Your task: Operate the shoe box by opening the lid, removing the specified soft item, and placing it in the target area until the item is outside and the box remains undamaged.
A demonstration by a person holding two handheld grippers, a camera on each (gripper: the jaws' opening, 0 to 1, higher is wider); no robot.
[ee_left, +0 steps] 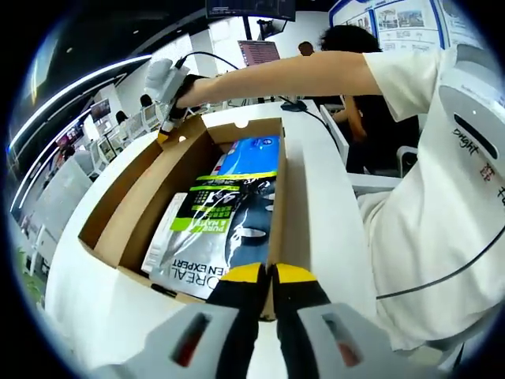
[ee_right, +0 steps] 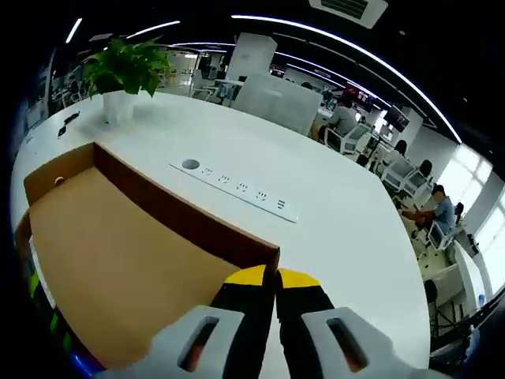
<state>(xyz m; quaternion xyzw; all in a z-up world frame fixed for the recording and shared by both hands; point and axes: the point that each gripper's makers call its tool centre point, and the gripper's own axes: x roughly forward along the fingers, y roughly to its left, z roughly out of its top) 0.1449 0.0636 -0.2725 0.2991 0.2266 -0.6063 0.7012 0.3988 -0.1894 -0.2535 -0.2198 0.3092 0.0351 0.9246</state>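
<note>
White table point(ee_left: 316, 181) carried the brown cardboard shoe box point(ee_left: 134, 213), open. Right gripper point(ee_right: 274, 278) clenched on the lid point(ee_right: 118, 260) edge, pinning it back for access. Left gripper point(ee_left: 272, 272) clamped on the box's near wall, probably steadying it. Soft L'Oréal pouch point(ee_left: 229, 213) lay inside, not yet out.

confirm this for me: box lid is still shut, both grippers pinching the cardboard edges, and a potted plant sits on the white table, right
Not quite: the shoe box lid is open, not shut. The left gripper view shows the packets lying inside it. The rest holds: the left gripper and right gripper each pinch a cardboard edge, and the right gripper view shows the potted plant on the white table.
</note>
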